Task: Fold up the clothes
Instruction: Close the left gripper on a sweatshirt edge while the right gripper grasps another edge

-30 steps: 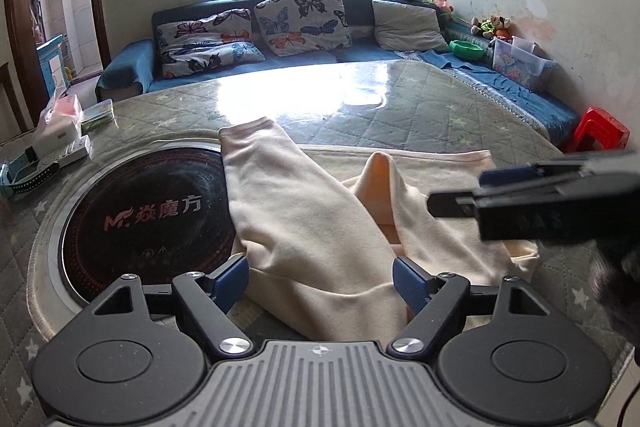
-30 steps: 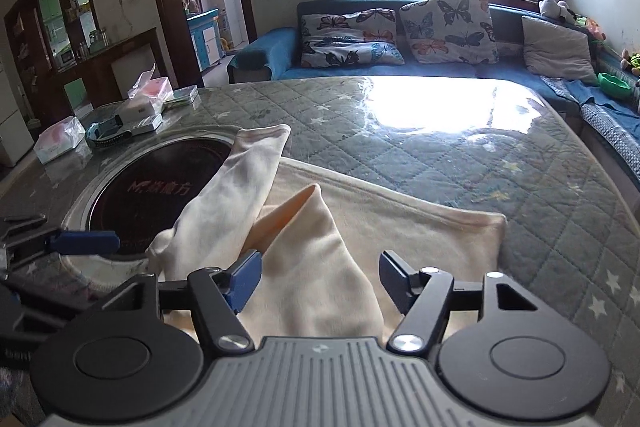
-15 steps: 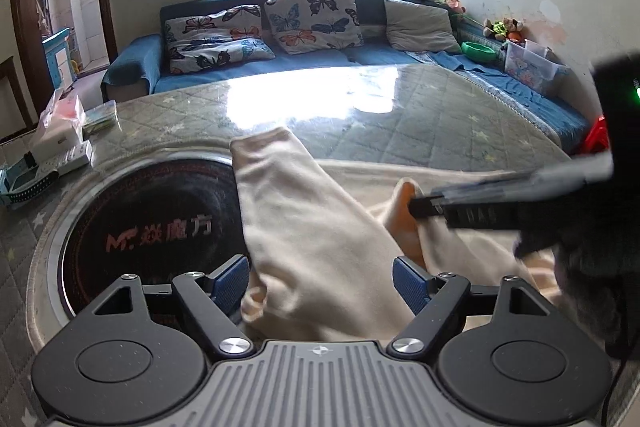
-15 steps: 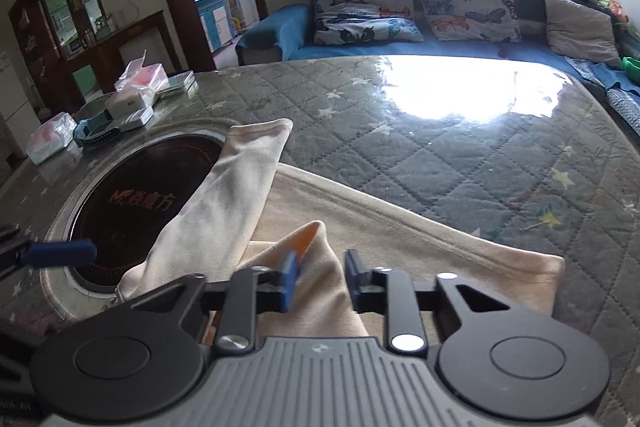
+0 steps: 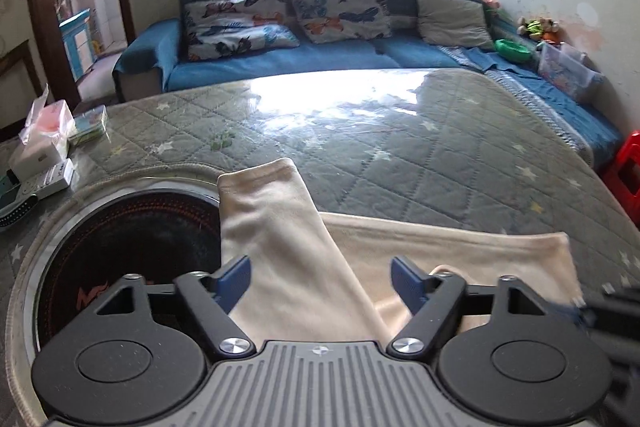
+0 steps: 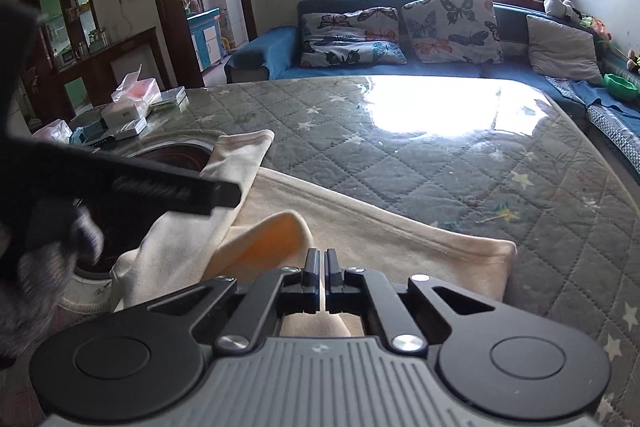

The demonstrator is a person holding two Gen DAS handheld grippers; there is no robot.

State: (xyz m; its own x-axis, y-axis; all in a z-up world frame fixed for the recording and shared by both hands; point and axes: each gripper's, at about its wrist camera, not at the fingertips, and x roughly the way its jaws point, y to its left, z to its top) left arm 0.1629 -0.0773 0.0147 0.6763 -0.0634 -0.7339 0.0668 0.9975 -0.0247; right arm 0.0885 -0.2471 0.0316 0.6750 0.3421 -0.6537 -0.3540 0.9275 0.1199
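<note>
My left camera: red logo on the black round cooktop [image 5: 132, 247], mostly hidden behind my left gripper [image 5: 320, 277]; only a partial "M" reads. Right camera: faint lettering on that gripper's finger [image 6: 152, 189], blurred, illegible.

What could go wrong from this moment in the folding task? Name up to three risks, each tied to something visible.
1. The right gripper is shut on a small pinch of the cream garment; judging by that narrow hold, the fabric might slip out when lifted.
2. The left gripper is open over the sleeve, so pulling with one side only could skew the fold.
3. The sleeve overlaps the round black cooktop; dragging may bunch it on the rim.
</note>
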